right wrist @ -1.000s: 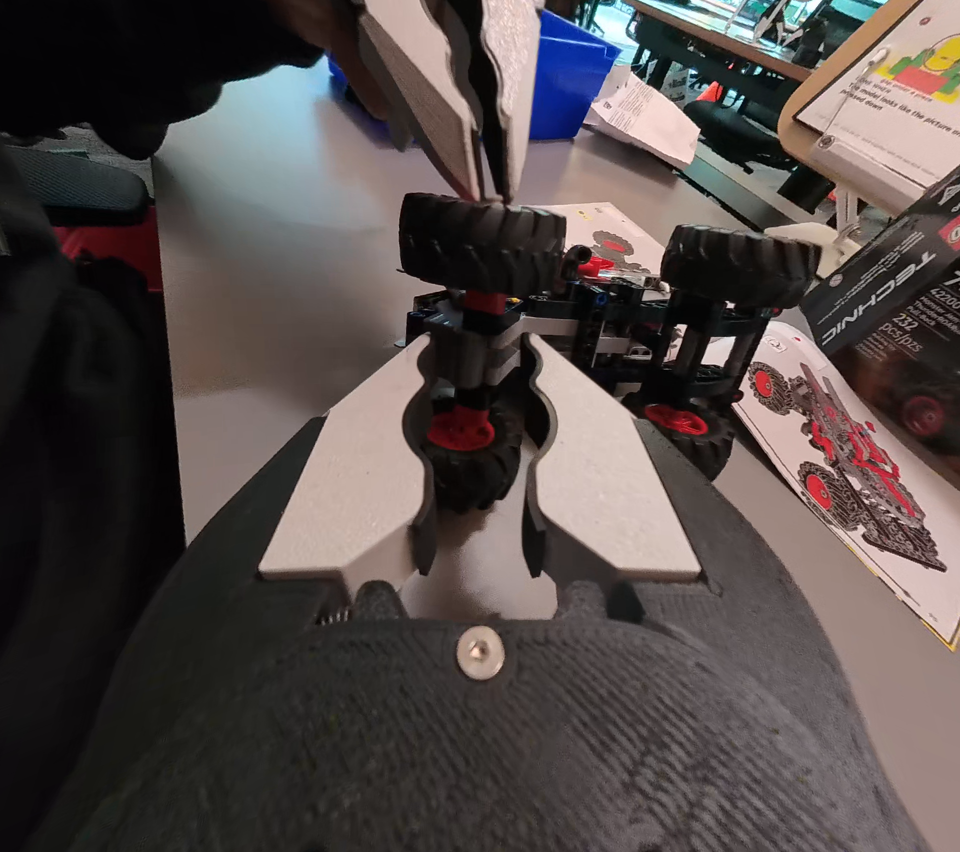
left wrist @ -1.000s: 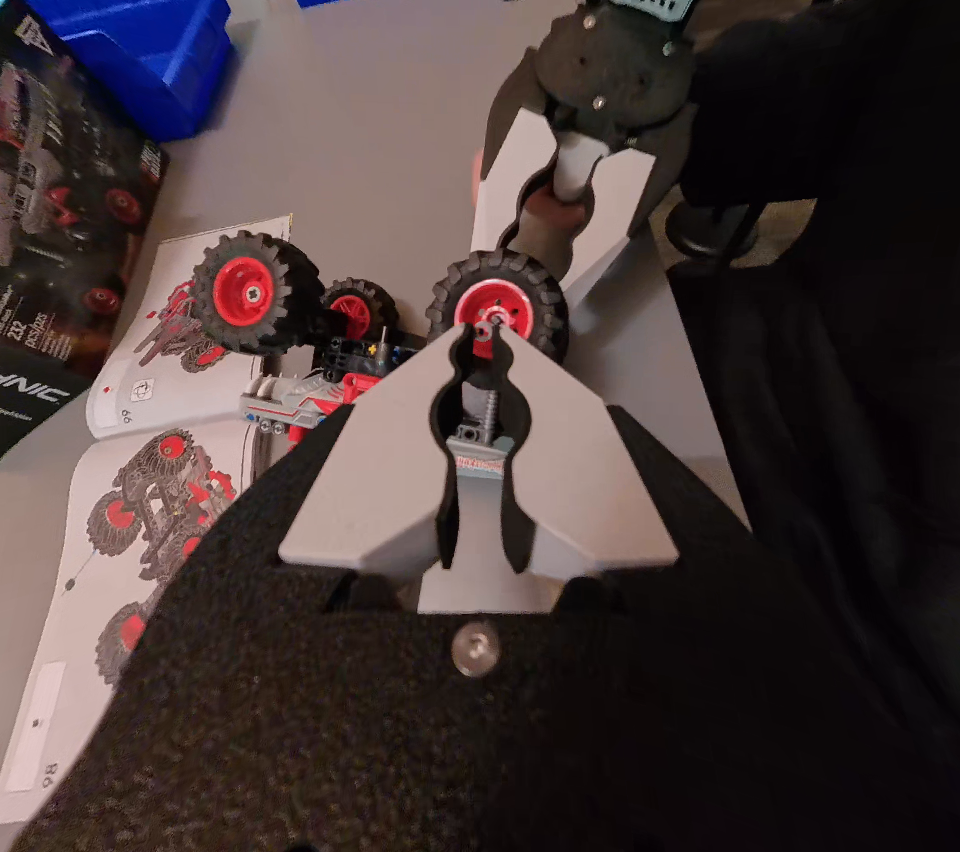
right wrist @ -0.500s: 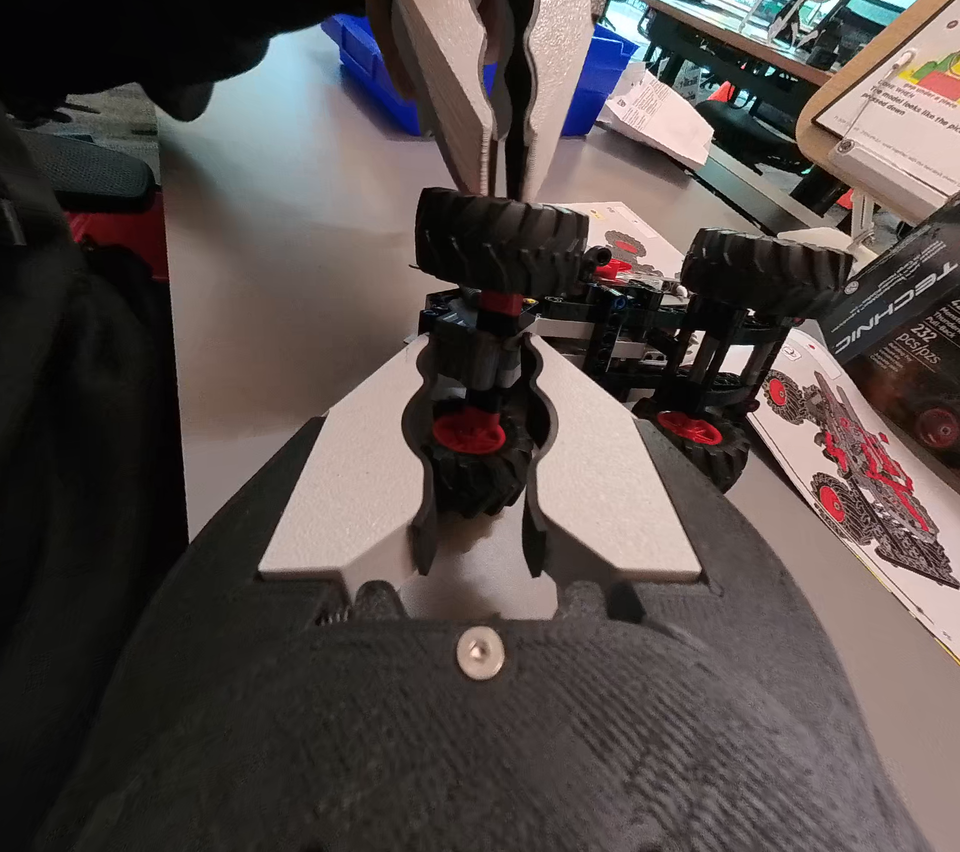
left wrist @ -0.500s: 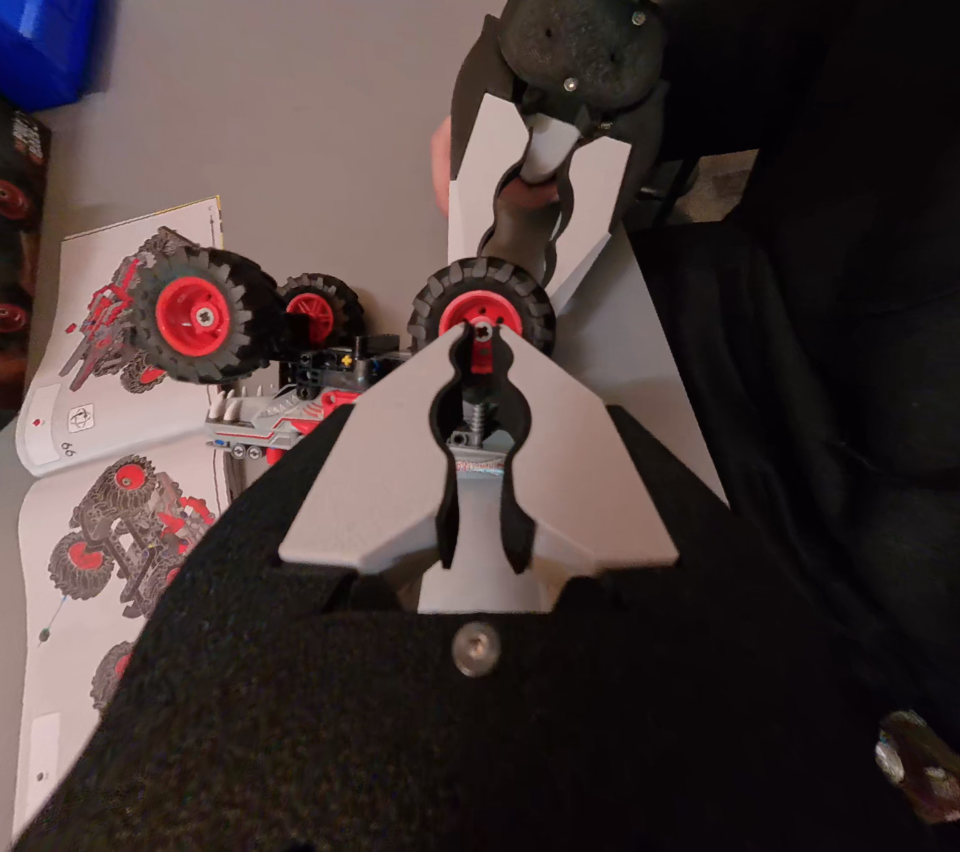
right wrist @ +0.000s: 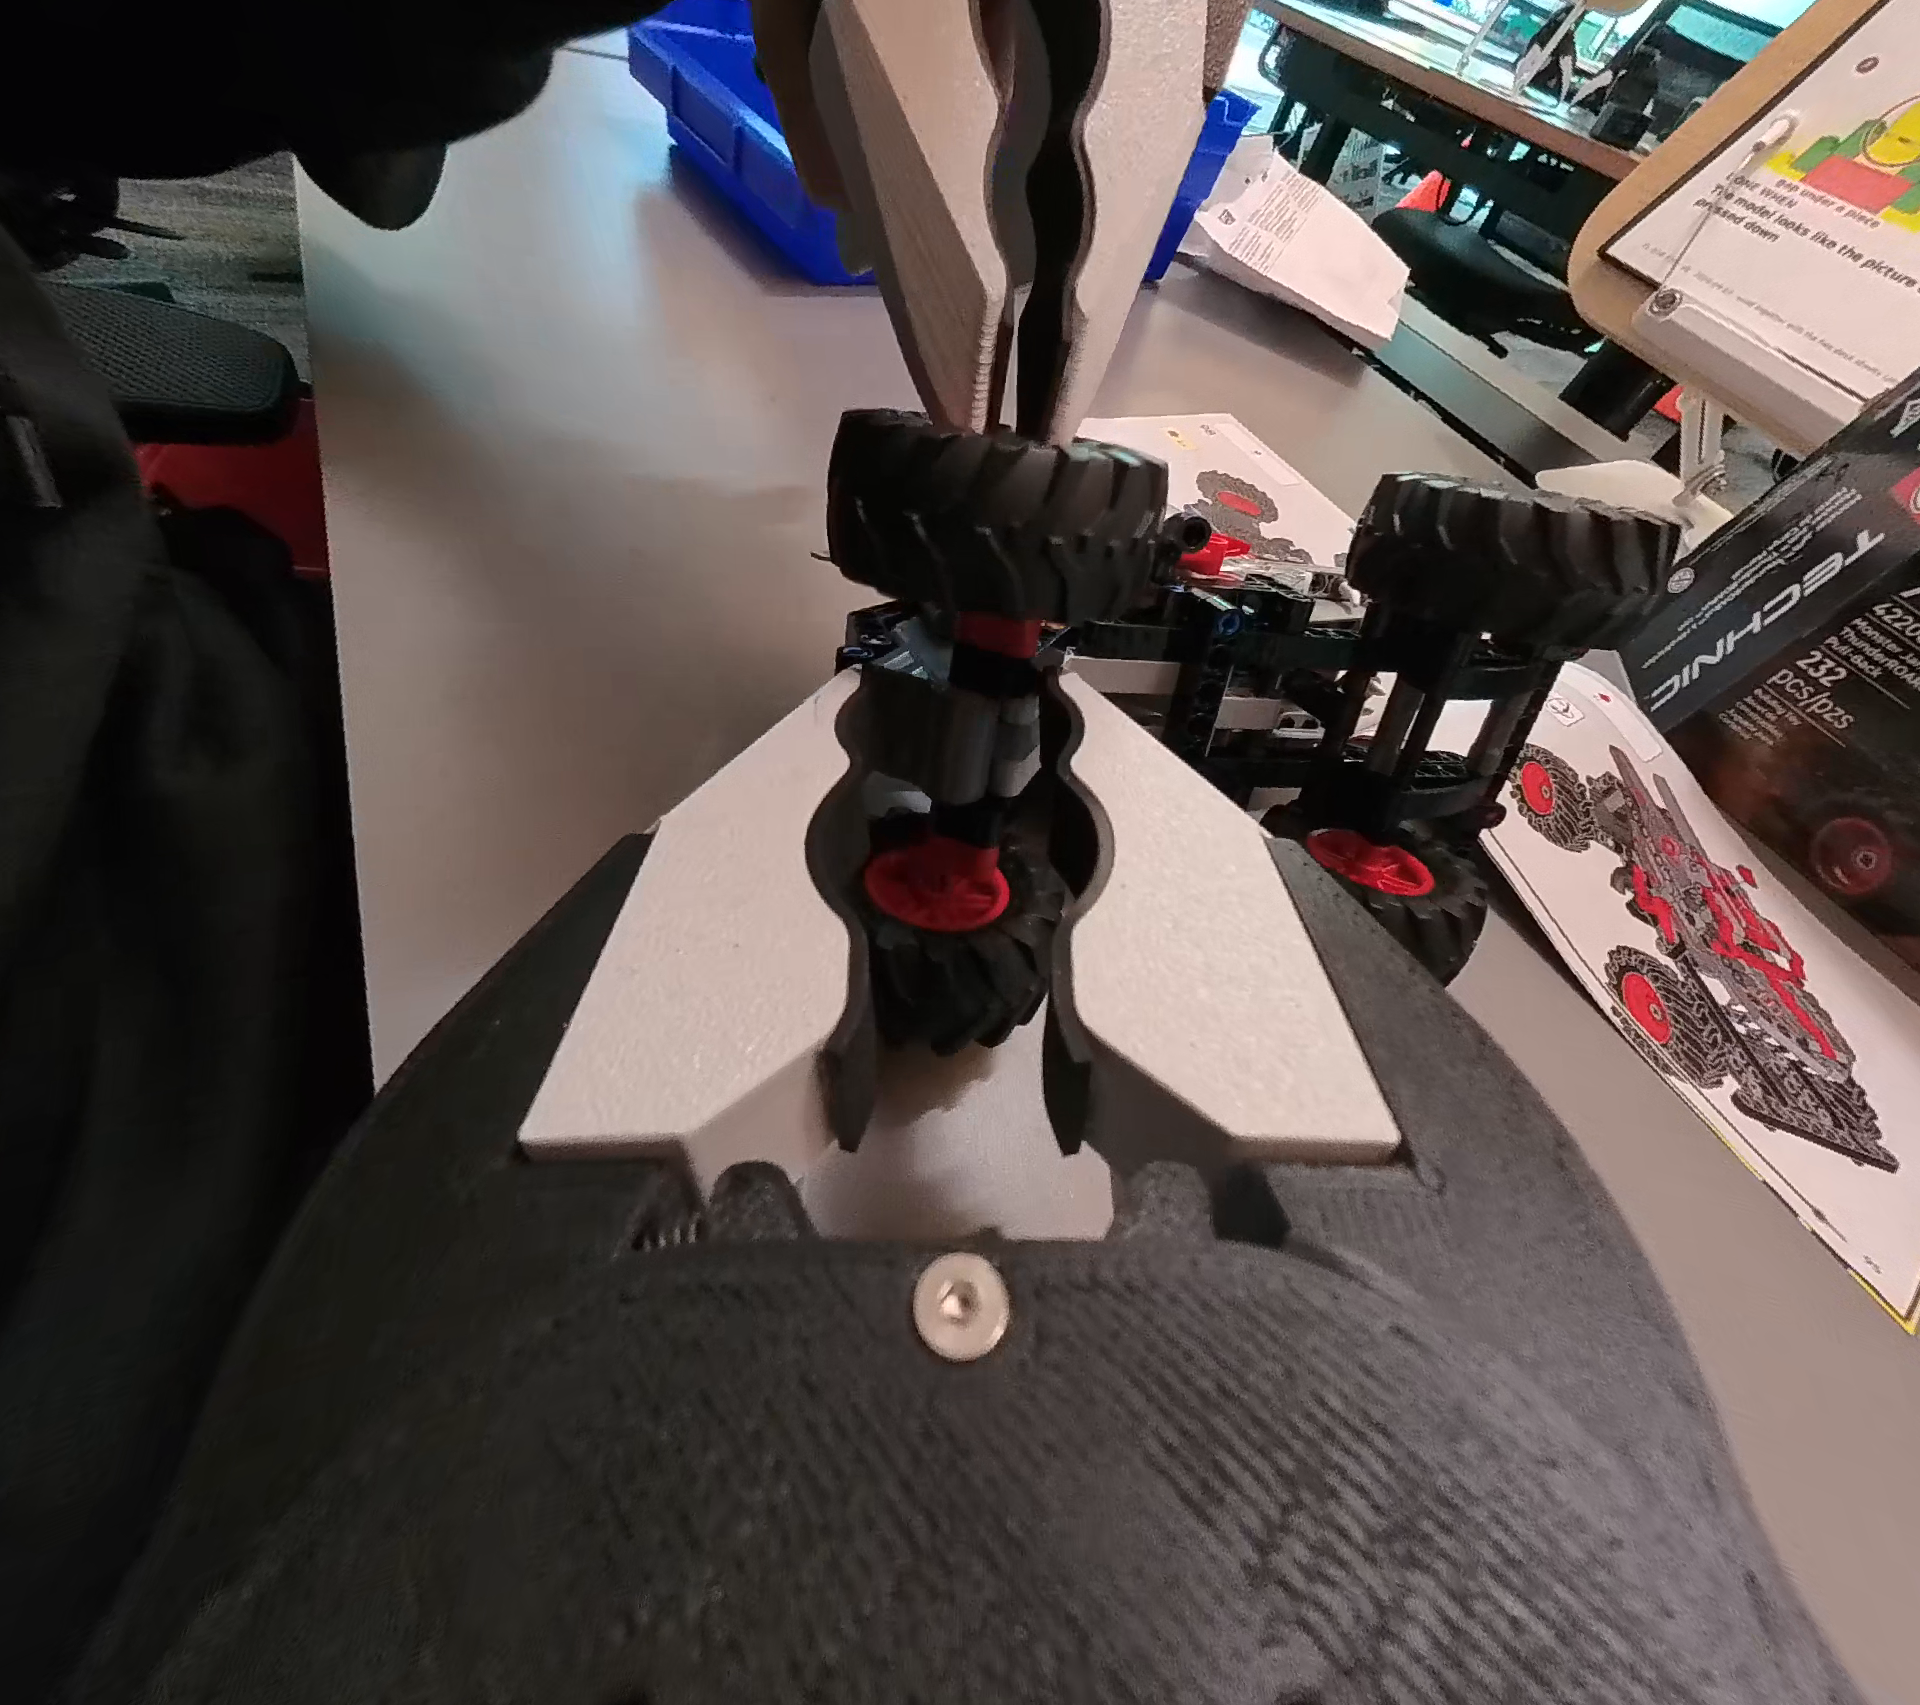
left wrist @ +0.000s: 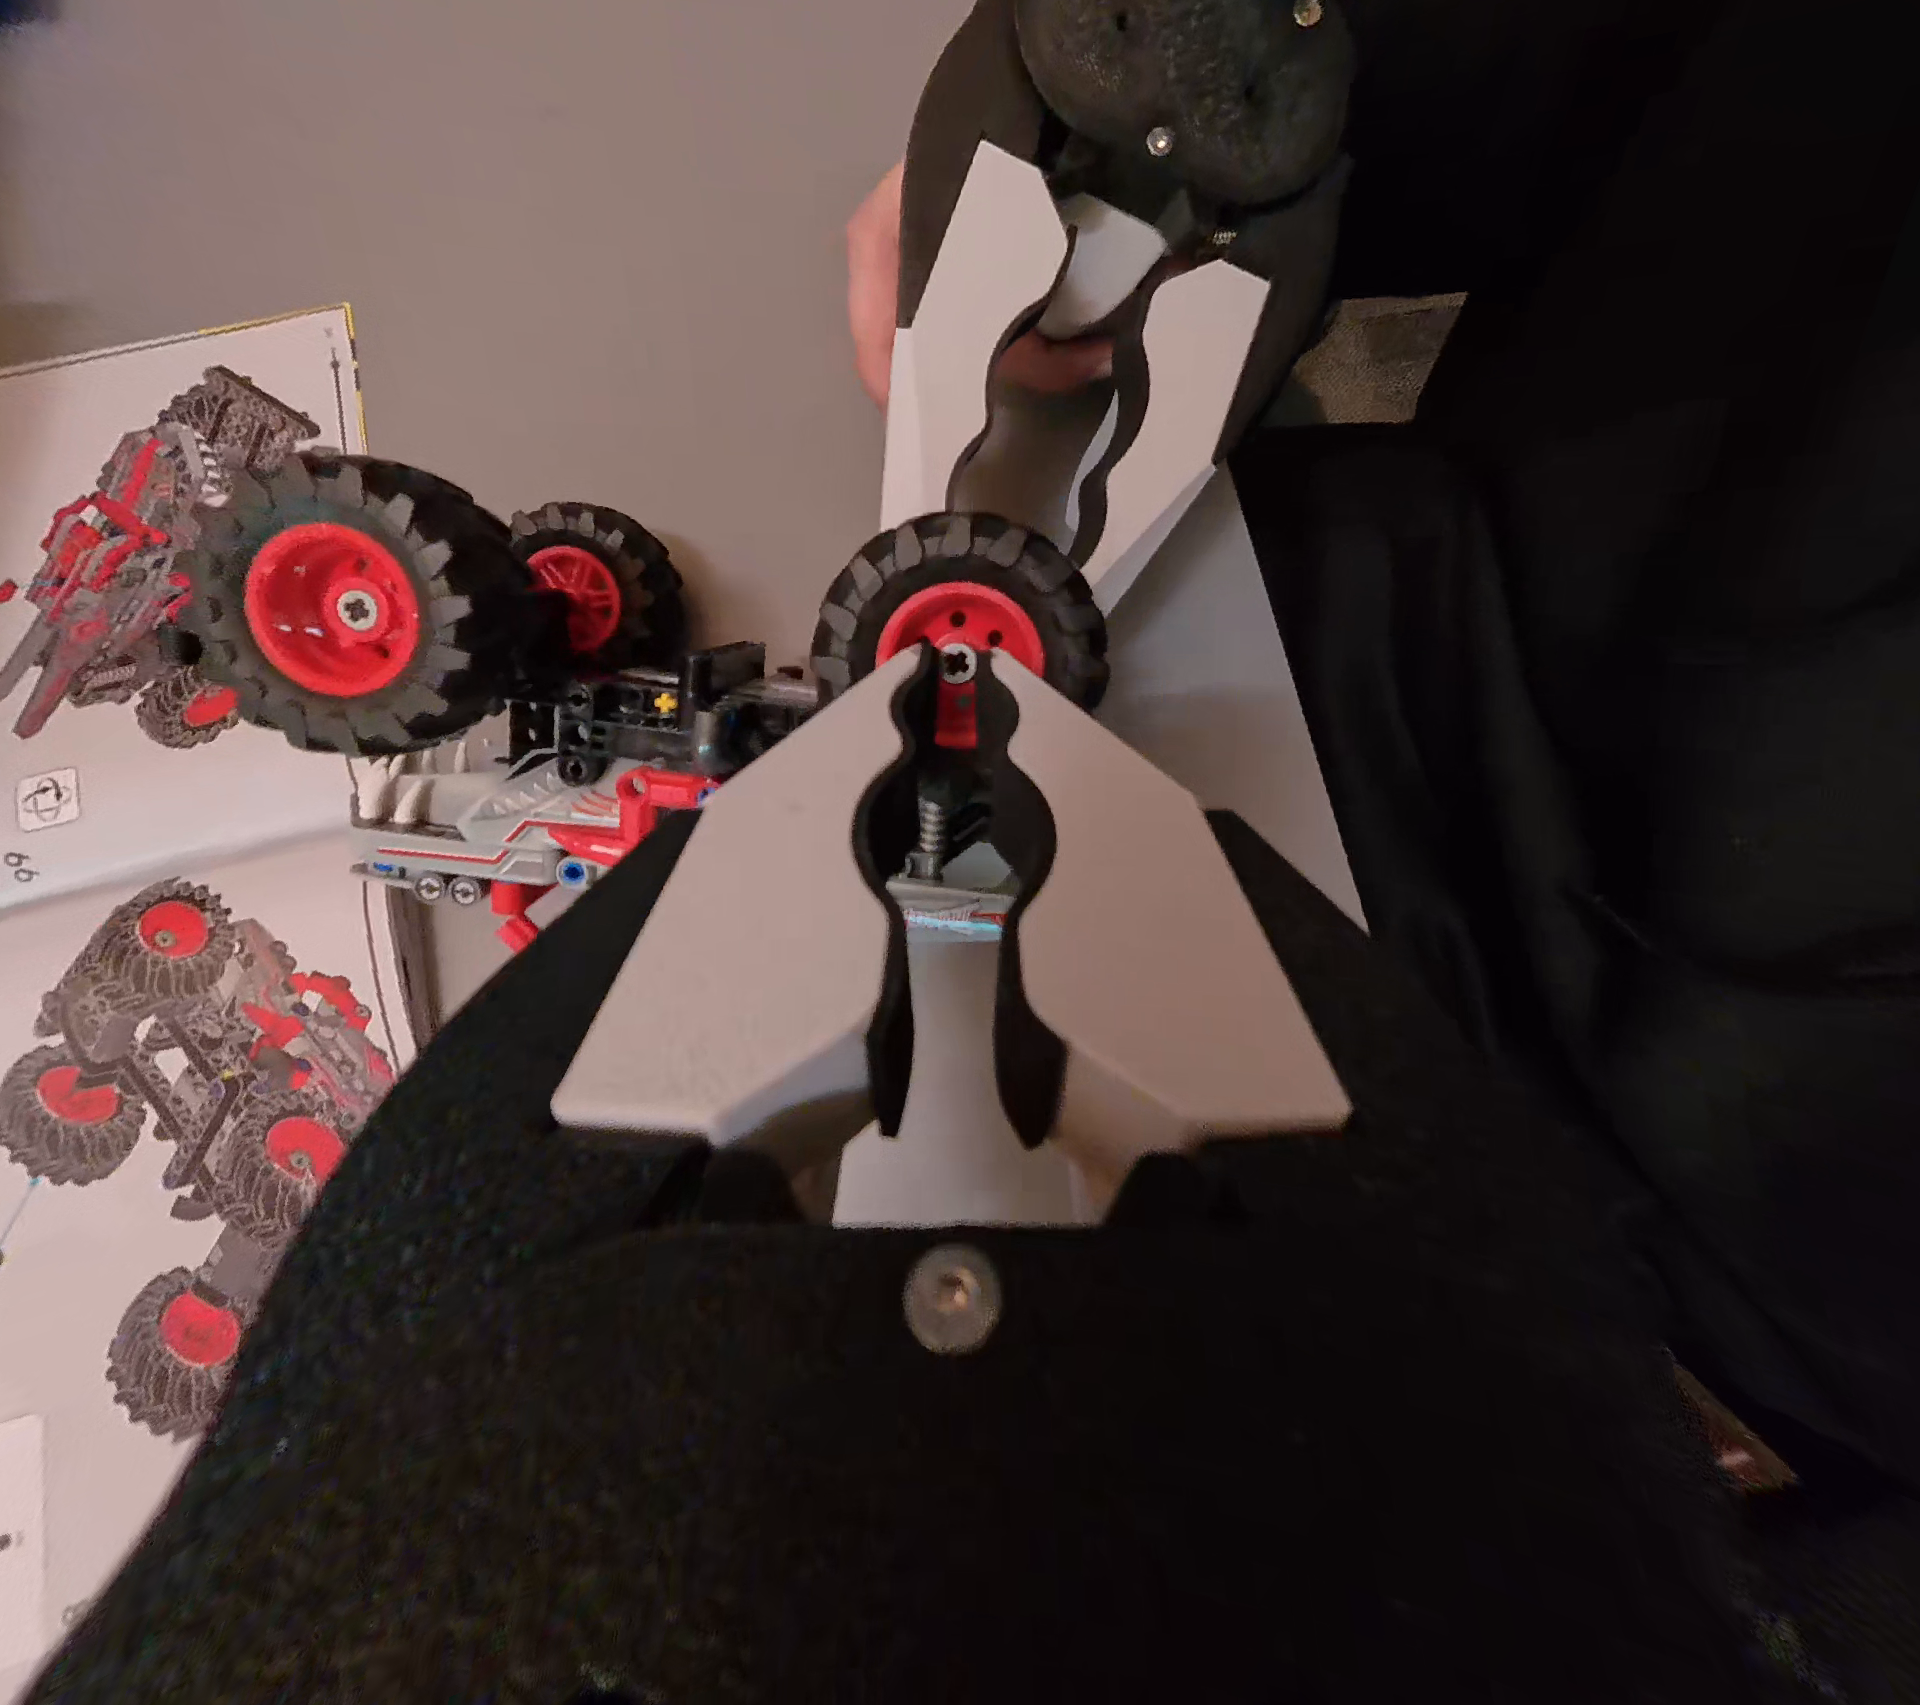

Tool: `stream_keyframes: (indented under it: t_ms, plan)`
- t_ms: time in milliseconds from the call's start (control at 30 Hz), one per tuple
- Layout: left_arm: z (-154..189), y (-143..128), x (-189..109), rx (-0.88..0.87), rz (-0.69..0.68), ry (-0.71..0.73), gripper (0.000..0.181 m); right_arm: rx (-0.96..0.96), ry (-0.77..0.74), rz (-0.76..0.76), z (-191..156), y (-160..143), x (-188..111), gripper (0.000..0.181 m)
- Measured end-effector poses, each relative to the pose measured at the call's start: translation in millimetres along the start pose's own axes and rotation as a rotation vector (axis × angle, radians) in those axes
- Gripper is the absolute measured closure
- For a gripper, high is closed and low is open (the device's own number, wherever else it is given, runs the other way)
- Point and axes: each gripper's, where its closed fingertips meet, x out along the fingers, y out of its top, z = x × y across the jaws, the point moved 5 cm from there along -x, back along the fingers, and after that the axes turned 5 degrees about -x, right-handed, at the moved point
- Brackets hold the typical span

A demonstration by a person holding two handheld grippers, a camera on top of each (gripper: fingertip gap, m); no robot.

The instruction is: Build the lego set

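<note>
Where the instruction booklet (left wrist: 177,699) lies open at the left on the grey table (left wrist: 582,128), the lego truck (left wrist: 582,720) rests on its side just beside it, wheels red-hubbed. The left gripper (left wrist: 956,668) is nearly closed on the red axle end at a wheel (left wrist: 961,606). Farther right, the right gripper (right wrist: 951,699) clamps the truck's axle assembly.

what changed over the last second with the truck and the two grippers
The left gripper swung more upright over the truck's raised wheel, its jaws nearly closed on the rim. In the left wrist view the blue bins and the box slid out of frame. The right gripper kept its grip on the toy truck's axle, the truck stayed on its side, and the booklet stayed put.
</note>
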Motion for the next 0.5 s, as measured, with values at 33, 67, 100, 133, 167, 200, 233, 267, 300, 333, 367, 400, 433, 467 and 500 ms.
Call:
stream_keyframes:
  t_ms: [33, 67, 100, 133, 167, 200, 233, 267, 300, 333, 367, 400, 433, 467, 500]
  plan:
    - [0.5, 0.8, 0.4, 0.002, -0.011, 0.008, 0.178, 0.005, 0.001, 0.0, 0.3, 0.0, -0.3, 0.152]
    - [1.4, 1.4, 0.8, 0.018, -0.021, 0.02, 0.178, 0.008, 0.002, 0.001, 0.5, 0.0, -0.6, 0.152]
    - [2.0, 1.8, 0.9, 0.042, -0.028, 0.035, 0.178, 0.009, 0.0, 0.003, 0.5, -0.1, -0.6, 0.152]
    - [2.3, 2.1, 1.0, 0.06, -0.03, 0.046, 0.178, 0.008, -0.003, 0.003, 0.6, -0.1, -0.6, 0.152]
    - [2.4, 2.0, 0.8, 0.069, -0.025, 0.051, 0.178, 0.006, -0.005, 0.002, 0.6, -0.1, -0.6, 0.152]
    - [2.1, 1.7, 0.5, 0.072, -0.013, 0.054, 0.178, -0.002, -0.008, -0.001, 0.8, -0.1, -1.0, 0.153]
    - [0.6, 1.4, 0.2, 0.074, 0.008, 0.066, 0.178, -0.016, -0.003, -0.011, 0.6, -0.4, -2.3, 0.153]
    - [-0.9, 1.0, -0.9, 0.078, 0.039, 0.082, 0.178, -0.029, 0.006, -0.021, 0.7, -0.5, -4.7, 0.152]
    - [-2.0, 0.7, -3.5, 0.08, 0.08, 0.095, 0.178, -0.036, 0.0, -0.029, 3.0, 0.0, -8.6, 0.149]
    - [-3.3, 1.3, -7.8, 0.076, 0.132, 0.113, 0.178, -0.033, -0.02, -0.034, 8.2, 1.0, -14.4, 0.147]
    - [-4.4, 1.9, -13.3, 0.072, 0.189, 0.129, 0.178, -0.012, -0.044, -0.022, 14.9, 4.6, -21.8, 0.145]
    - [-4.2, 3.0, -18.8, 0.08, 0.25, 0.137, 0.178, 0.029, -0.07, 0.014, 22.6, 11.8, -30.2, 0.144]
    - [-3.2, 5.4, -24.2, 0.101, 0.32, 0.149, 0.178, 0.088, -0.097, 0.066, 31.0, 21.5, -38.9, 0.145]
    - [-1.9, 8.6, -28.8, 0.129, 0.389, 0.165, 0.178, 0.161, -0.117, 0.121, 39.2, 31.9, -46.4, 0.145]
    - [0.6, 11.8, -31.8, 0.159, 0.441, 0.17, 0.177, 0.239, -0.122, 0.161, 46.2, 40.7, -51.5, 0.147]
